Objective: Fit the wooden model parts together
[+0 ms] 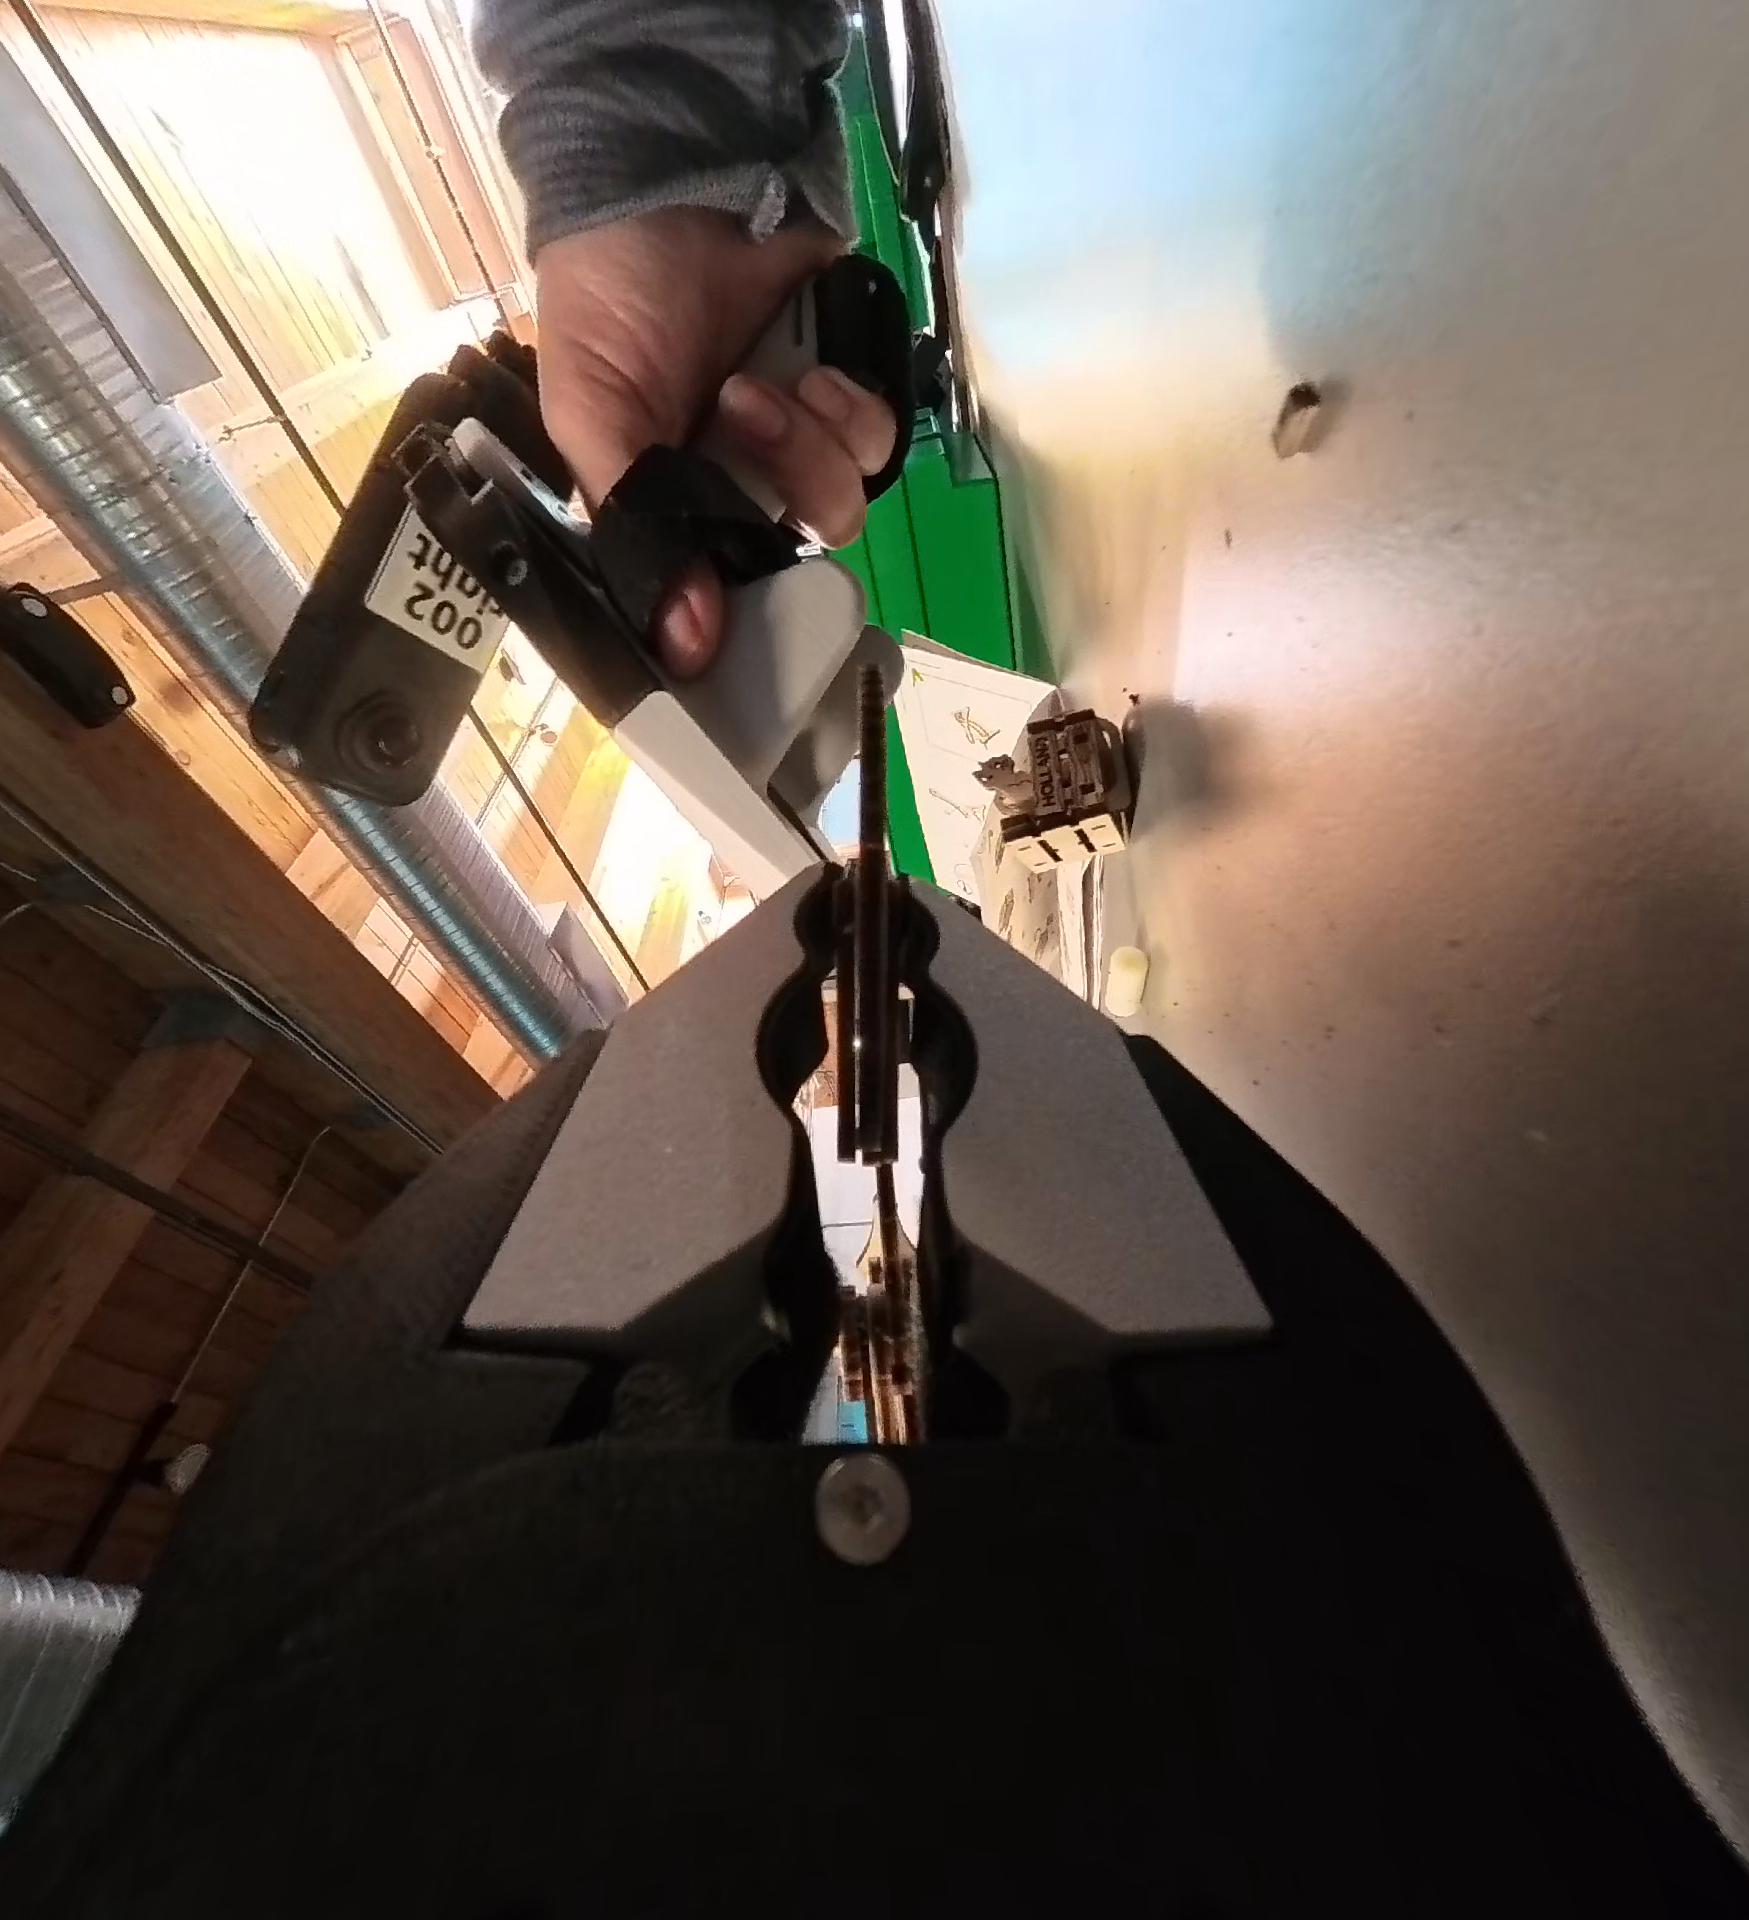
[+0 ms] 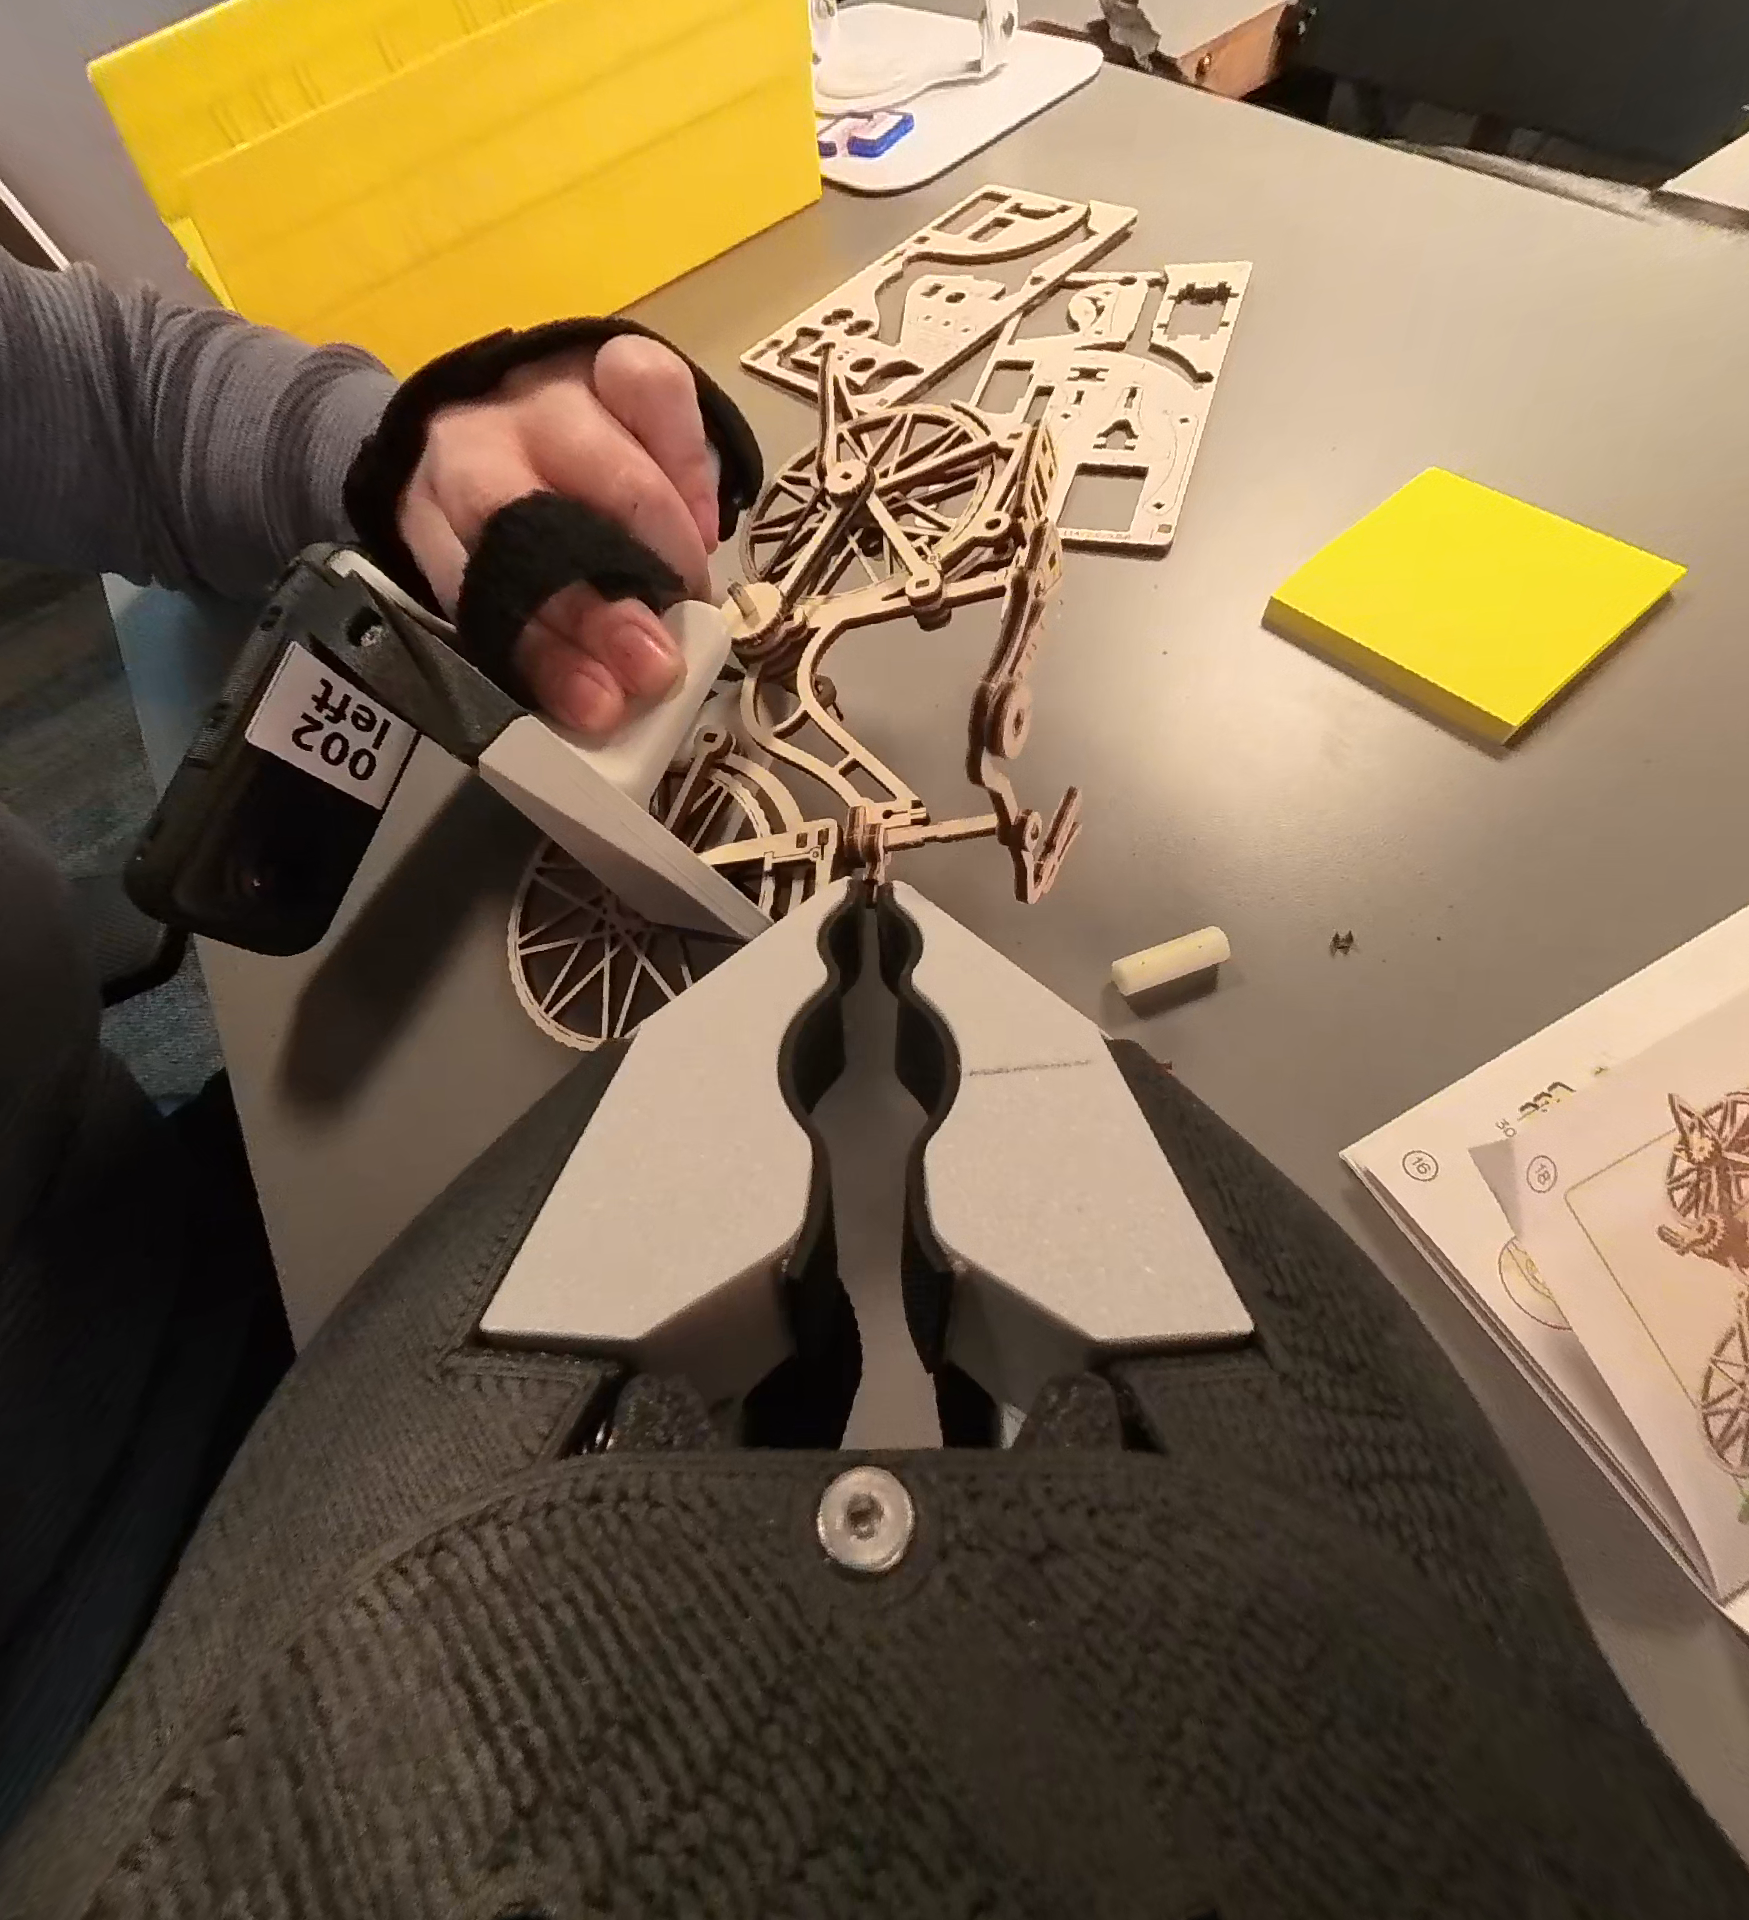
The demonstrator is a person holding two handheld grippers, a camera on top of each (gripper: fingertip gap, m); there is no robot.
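A wooden bicycle model point(image 2: 849, 623) is held over the grey table point(image 2: 1369, 364). My right gripper point(image 2: 872, 888) is shut on the model's small hub at the pedal crank point(image 2: 1041, 842). The left gripper's fingers point(image 2: 621, 821) reach in from the left over the lower wheel point(image 2: 589, 956); their tips are hidden behind my right finger. In the left wrist view my left gripper point(image 1: 868, 883) is shut on a thin, dark part of the model seen edge-on point(image 1: 870, 997). The right gripper point(image 1: 745, 790), held by a hand, meets it from above.
Punched-out wooden sheets point(image 2: 1005, 301) lie behind the model. A yellow bin point(image 2: 475, 156) stands at the back left and a yellow pad point(image 2: 1472, 603) lies to the right. A small white cylinder point(image 2: 1171, 966) and an open instruction booklet point(image 2: 1628, 1299) lie near right. A small wooden model point(image 1: 1067, 790) sits on the table. My two grippers' fingertips are within a few centimetres of each other.
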